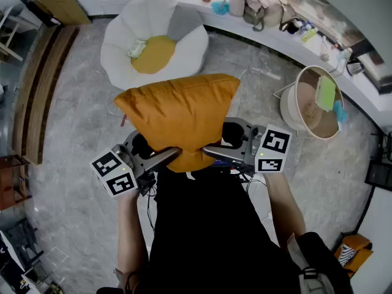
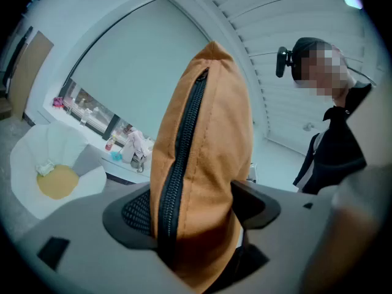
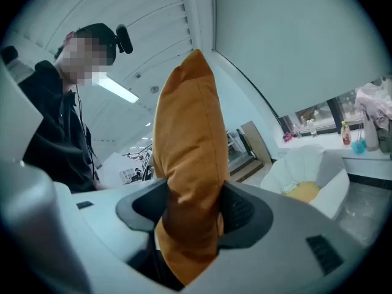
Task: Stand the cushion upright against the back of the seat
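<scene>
Grip is what matters on this carry. Your left gripper (image 1: 160,158) is clamped on the near edge of the cushion (image 1: 177,118) at its left end. The padding spreads the jaws wide, and the zip (image 2: 184,139) runs just inside 1 pad. That seam is a thin hold, so do not slacken it until the cushion rests on something.

The cushion hangs in the air in front of you, over the floor (image 1: 73,164). It is well short of the seat (image 1: 116,48), which lies ahead and slightly to your left. It reaches forward from the grippers and looks nearer flat than upright.

Your right gripper (image 1: 214,152) bites the same edge at its right end, jaws wide and pressed into the fabric. So 2 holds share the load along 1 edge.

I judge the step in hand to be the approach. Carry the cushion forward with both grippers level with each other, so it does not twist between them.

A small pale bundle (image 1: 136,49) lies on the seat's yellow pad (image 1: 156,57). Set the free edge down clear of it, at the foot of the far raised side, which I take for the back. Then lift the held edge up and forward until the cushion leans there. Only then let go, 1 gripper at a time.

The round tub (image 1: 288,112) on your right is well clear of the path.
</scene>
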Action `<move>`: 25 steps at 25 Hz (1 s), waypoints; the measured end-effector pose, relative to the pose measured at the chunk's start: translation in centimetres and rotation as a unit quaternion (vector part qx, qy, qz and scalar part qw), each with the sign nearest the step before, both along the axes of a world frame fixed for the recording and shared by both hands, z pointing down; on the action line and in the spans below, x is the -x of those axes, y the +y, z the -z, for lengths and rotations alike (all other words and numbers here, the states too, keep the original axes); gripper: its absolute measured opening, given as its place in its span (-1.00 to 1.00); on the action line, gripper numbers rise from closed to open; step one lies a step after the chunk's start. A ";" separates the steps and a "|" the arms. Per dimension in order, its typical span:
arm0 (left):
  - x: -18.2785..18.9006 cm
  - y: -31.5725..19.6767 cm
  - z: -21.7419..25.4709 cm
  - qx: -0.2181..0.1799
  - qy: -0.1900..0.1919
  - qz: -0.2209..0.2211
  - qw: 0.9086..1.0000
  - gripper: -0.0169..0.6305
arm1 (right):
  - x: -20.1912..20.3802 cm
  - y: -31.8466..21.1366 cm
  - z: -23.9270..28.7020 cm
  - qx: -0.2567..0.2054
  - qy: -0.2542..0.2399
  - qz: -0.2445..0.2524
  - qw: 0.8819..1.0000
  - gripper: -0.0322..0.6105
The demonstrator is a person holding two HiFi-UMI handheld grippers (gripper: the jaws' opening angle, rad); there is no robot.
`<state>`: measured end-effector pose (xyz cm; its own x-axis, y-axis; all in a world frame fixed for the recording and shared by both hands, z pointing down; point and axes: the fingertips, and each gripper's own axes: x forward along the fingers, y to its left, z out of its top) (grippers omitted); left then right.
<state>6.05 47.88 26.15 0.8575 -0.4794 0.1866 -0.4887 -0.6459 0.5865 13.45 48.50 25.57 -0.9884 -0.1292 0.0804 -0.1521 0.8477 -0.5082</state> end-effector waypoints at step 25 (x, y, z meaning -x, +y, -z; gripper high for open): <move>-1.6 1.0 -2.9 0.041 -0.012 0.019 0.999 0.25 | -1.9 0.5 -3.1 0.018 0.040 -0.035 0.998 0.00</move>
<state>7.63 48.90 29.08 0.8342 -0.4931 0.2470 -0.5263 -0.5779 0.6237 15.32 48.99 28.67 -0.9673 -0.1924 0.1652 -0.2513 0.8154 -0.5216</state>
